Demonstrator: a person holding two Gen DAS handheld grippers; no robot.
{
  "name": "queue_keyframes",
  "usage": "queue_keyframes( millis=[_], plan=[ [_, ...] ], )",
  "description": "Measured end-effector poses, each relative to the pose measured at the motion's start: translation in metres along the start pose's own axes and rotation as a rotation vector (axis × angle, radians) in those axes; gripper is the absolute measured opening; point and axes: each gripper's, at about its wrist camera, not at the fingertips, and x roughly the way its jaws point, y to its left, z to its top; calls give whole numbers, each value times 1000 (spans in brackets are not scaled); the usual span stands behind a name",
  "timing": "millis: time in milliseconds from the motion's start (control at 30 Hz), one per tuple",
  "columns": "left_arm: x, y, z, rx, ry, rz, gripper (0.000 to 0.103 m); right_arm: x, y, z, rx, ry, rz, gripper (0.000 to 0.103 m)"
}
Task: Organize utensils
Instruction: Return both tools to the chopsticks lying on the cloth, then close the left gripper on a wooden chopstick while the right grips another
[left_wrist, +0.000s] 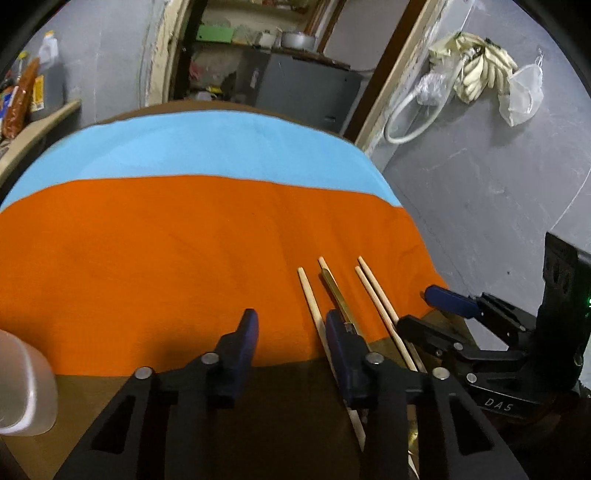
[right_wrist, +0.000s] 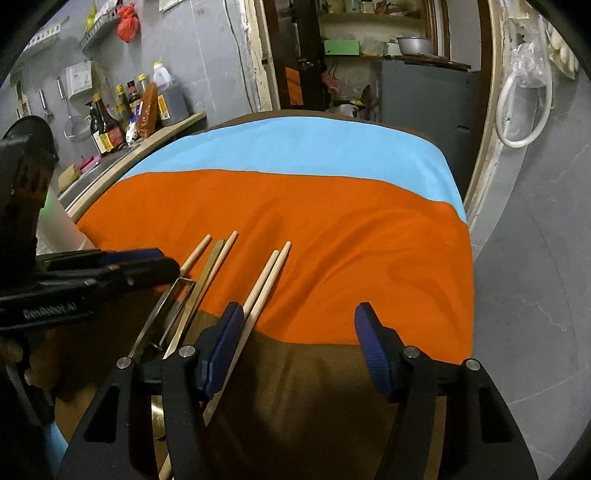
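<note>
The wooden chopsticks (right_wrist: 264, 280) and a brass-coloured flat utensil (left_wrist: 338, 291) lie just beside the left gripper (left_wrist: 291, 332) and the right gripper (right_wrist: 301, 325), both partly open and holding nothing. The sticks look light, stiff and prone to roll: grip each mid-shaft.

Round brown wooden table (right_wrist: 314, 387) carries orange cloth (right_wrist: 332, 258) with a sky-blue band (right_wrist: 295, 147) toward the far edge. Four pale wooden chopsticks (right_wrist: 266, 280), one brass-coloured flat metal utensil (right_wrist: 205, 280) straddle the cloth's near hem.
</note>
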Motion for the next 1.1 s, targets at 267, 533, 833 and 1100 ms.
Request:
queue_keyframes(
  millis=[267,533,833,1100],
  plan=[
    [11,-12,12,53,56,30,22,4,2,6,-22,34,-15,53],
    [21,-15,23,60,136,8,10,20,4,21,-16,81,23,16],
    [30,-10,28,-3,188,-42,9,37,7,35,23,174,20,14],
    [18,-5,26,-65,174,-33,5,18,-2,28,191,108,86,4]
  ],
)
